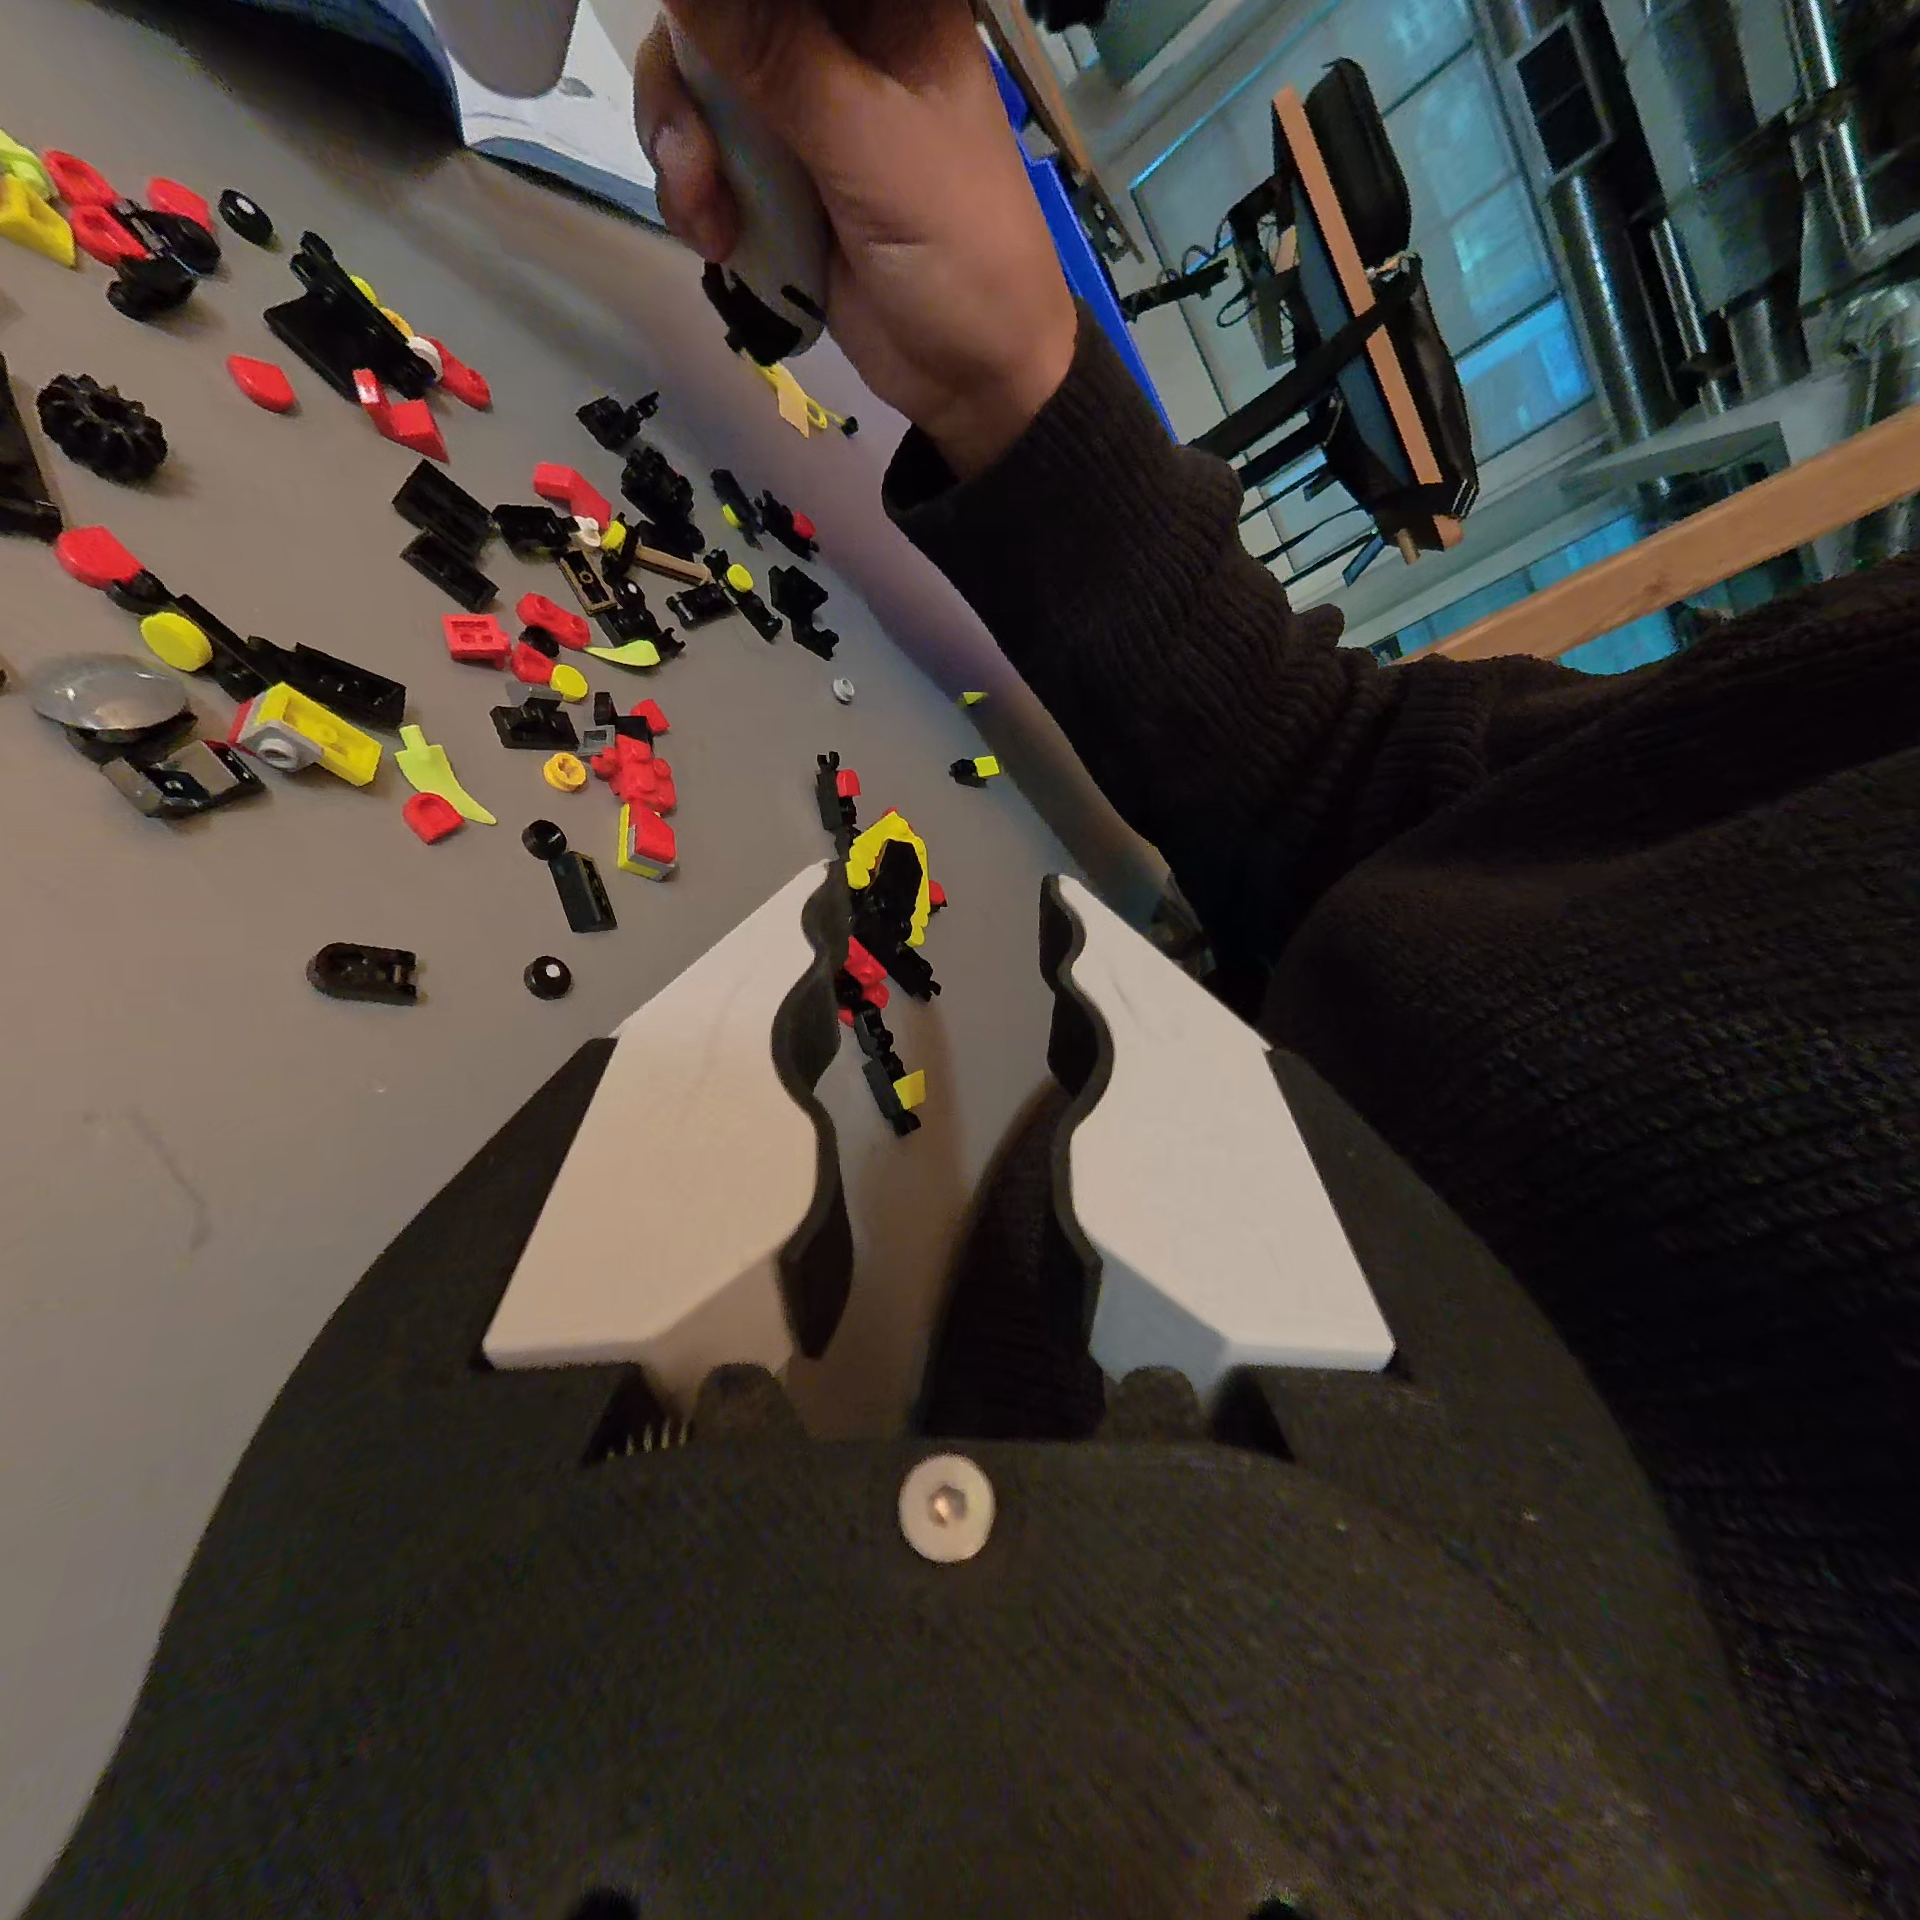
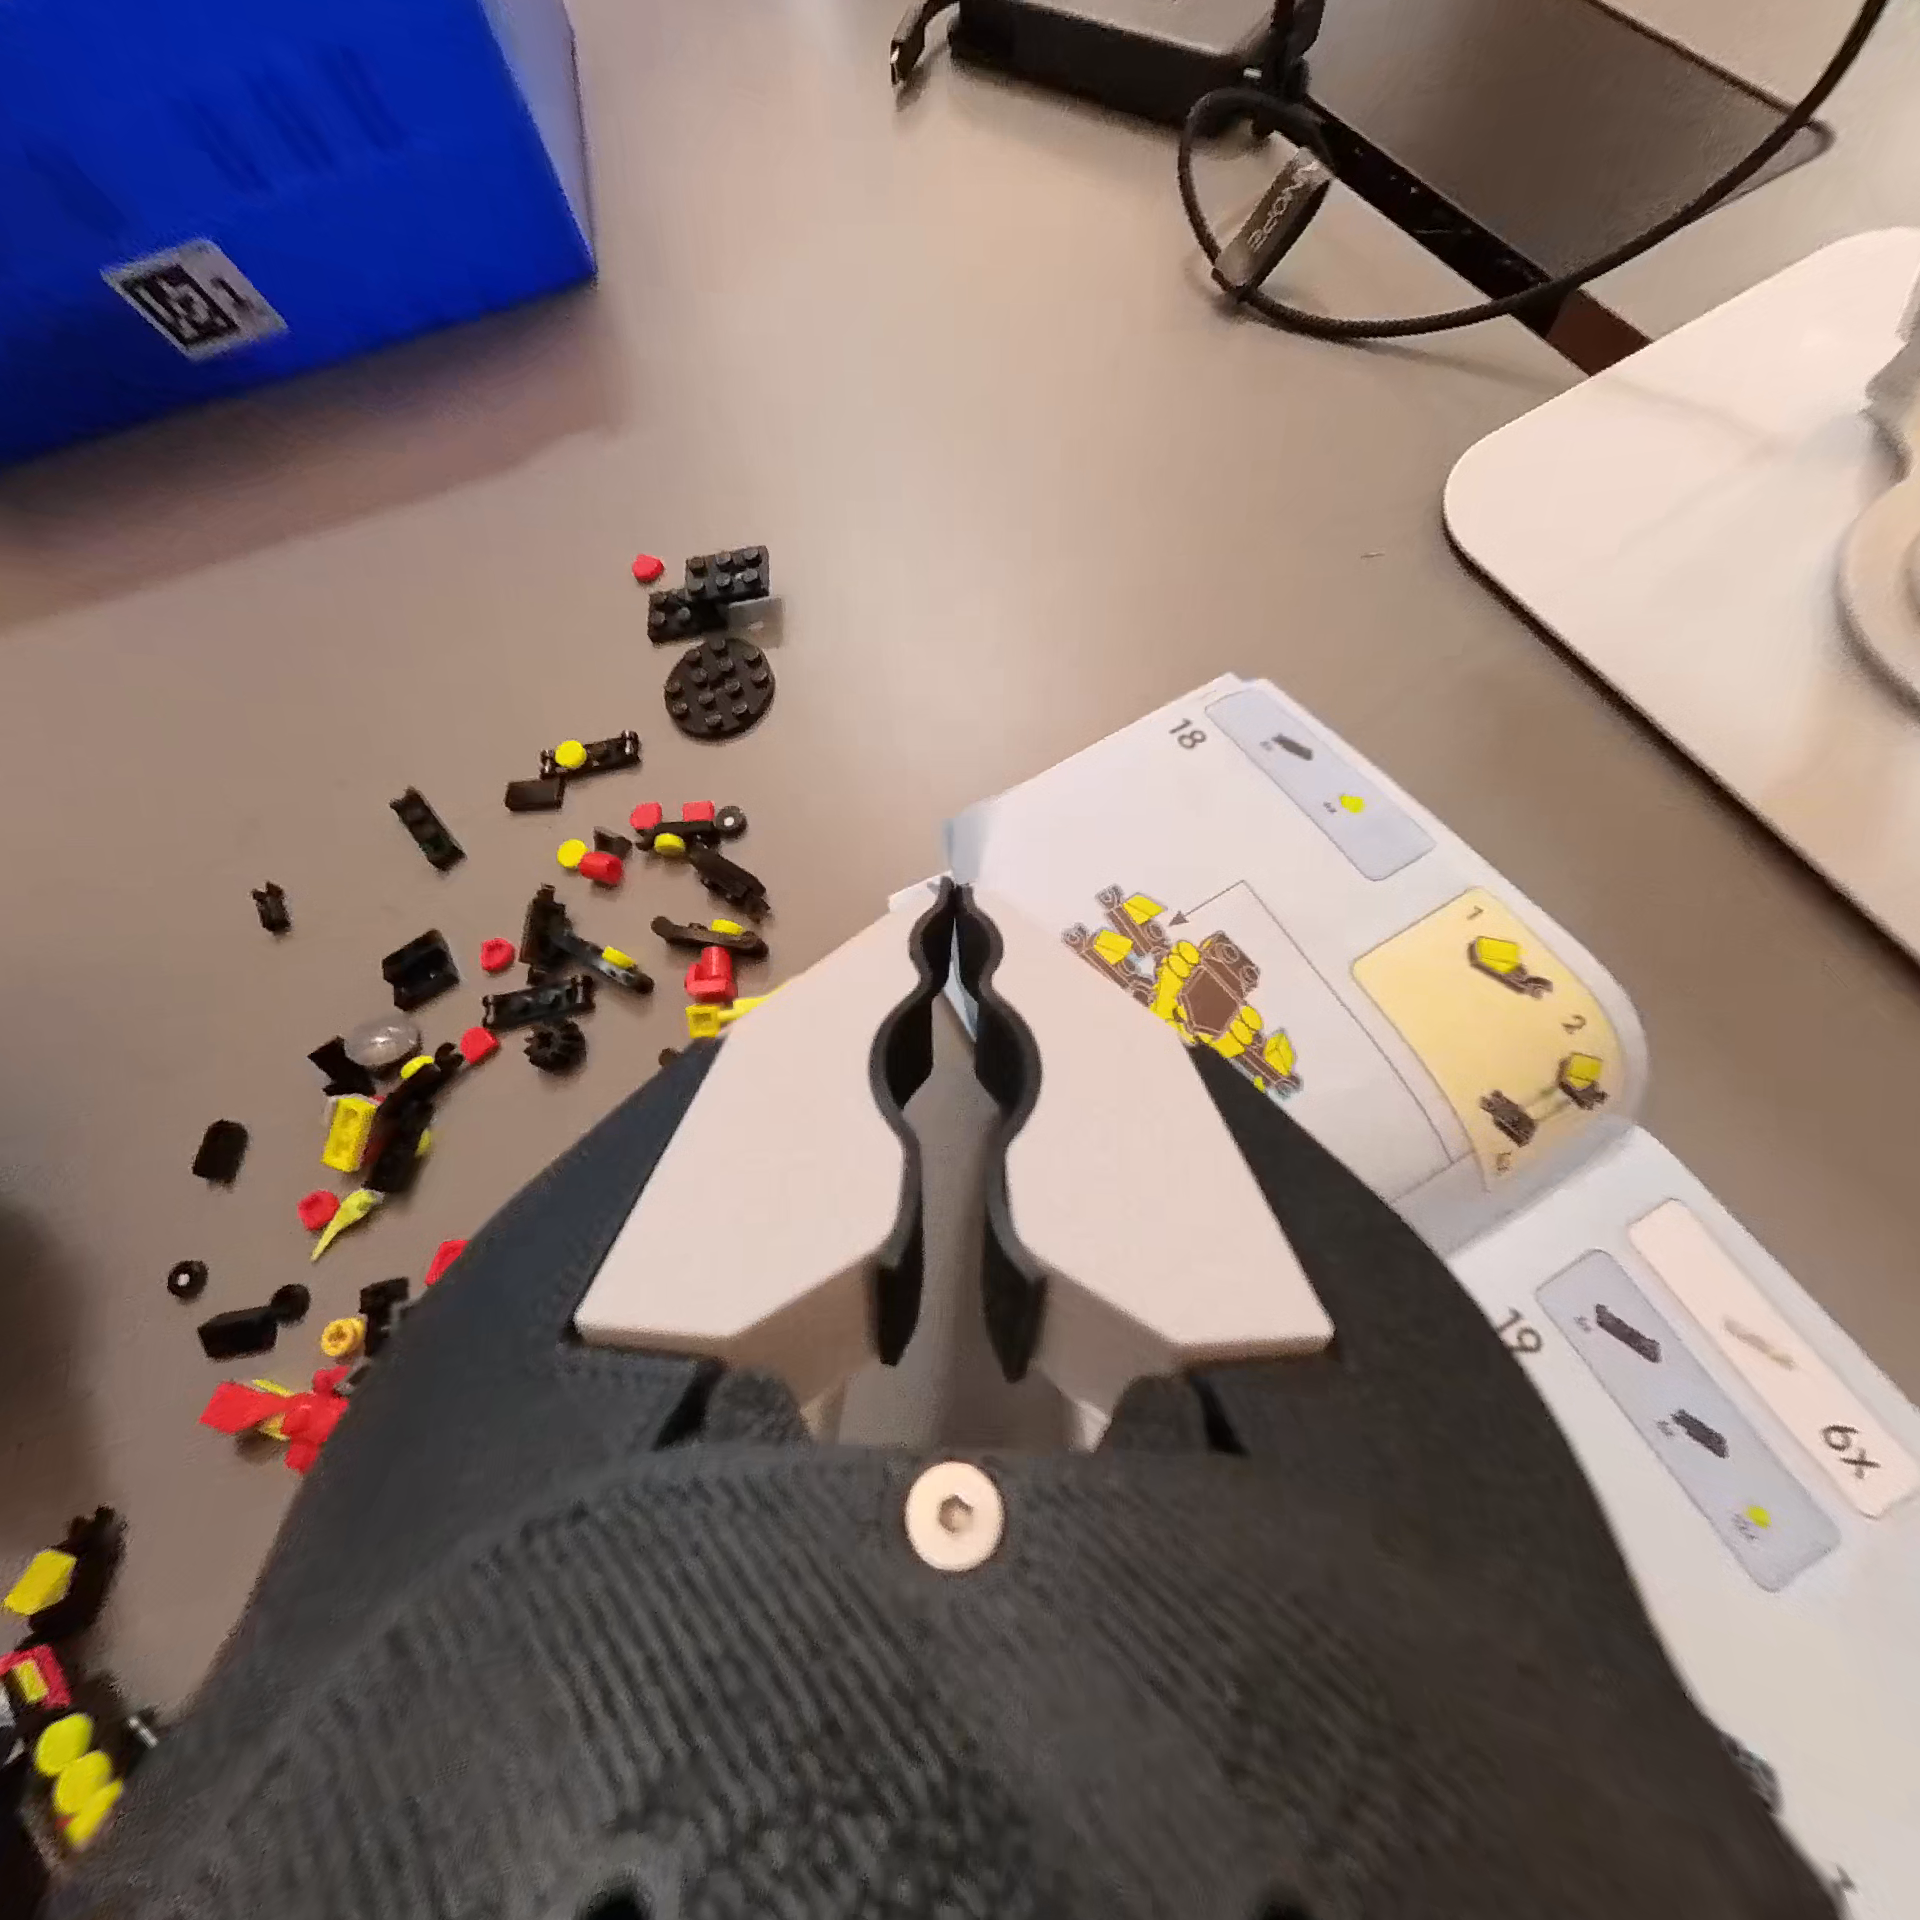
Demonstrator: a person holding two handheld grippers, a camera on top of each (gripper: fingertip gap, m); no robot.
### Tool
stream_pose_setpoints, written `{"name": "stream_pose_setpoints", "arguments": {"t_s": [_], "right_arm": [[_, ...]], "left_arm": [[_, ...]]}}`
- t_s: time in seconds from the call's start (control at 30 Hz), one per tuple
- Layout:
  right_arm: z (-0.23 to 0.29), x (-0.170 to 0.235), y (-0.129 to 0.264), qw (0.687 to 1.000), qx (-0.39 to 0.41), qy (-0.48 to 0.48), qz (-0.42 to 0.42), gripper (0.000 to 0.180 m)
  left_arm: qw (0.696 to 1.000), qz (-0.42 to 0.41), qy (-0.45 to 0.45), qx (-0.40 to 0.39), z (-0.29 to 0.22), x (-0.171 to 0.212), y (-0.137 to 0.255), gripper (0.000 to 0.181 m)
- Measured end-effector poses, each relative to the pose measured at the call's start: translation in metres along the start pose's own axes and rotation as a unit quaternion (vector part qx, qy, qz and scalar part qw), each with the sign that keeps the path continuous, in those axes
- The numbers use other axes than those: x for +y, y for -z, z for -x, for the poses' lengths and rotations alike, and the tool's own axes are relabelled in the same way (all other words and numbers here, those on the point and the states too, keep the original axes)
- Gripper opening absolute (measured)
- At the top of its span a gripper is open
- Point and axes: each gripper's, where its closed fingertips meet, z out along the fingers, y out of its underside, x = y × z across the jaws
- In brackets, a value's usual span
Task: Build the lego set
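My left gripper (image 1: 940, 894) is open and empty, low over the grey table (image 1: 208, 1143). A small black, yellow and red lego build (image 1: 888, 935) lies on the table between the jaws, close to the left finger (image 1: 727, 1091). Loose black, red and yellow pieces (image 1: 540, 644) are scattered beyond it, and they show in the right wrist view (image 2: 540, 935) too. My right gripper (image 2: 953, 914) is shut, its tips over the near corner of the open instruction booklet (image 2: 1351, 987). I cannot tell whether it pinches the page.
A person's hand (image 1: 883, 208) in a dark knitted sleeve (image 1: 1143, 644) holds a grey handle above the table. A blue box (image 2: 260, 187) stands at the back left, black cables (image 2: 1351, 239) at the back, a white flat base (image 2: 1683, 520) at the right. There is about 25 cm between the tips of the two grippers.
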Motion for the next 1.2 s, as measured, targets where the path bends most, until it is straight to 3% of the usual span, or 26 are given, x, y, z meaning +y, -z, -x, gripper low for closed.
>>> {"name": "stream_pose_setpoints", "arguments": {"t_s": [0.6, 0.87, 1.1, 1.2], "right_arm": [[-0.019, 0.005, 0.022, 1.0, 0.024, 0.011, 0.005, 0.002], [-0.019, 0.016, 0.014, 1.0, 0.005, 0.0, 0.01, 0.056], [-0.046, -0.011, 0.017, 0.996, 0.076, -0.04, -0.039, 0.063], [-0.059, 0.017, -0.002, 0.989, 0.13, -0.03, 0.069, 0.074]], "left_arm": [[1.0, -0.002, 0.016, 0.002, 0.003, 0.0, 0.001, 0.035], [1.0, -0.001, 0.021, 0.003, 0.003, 0.0, 0.001, 0.035], [1.0, 0.0, 0.024, 0.005, 0.003, 0.001, 0.0, 0.035], [1.0, 0.006, 0.022, 0.005, 0.002, 0.003, -0.002, 0.035]]}}
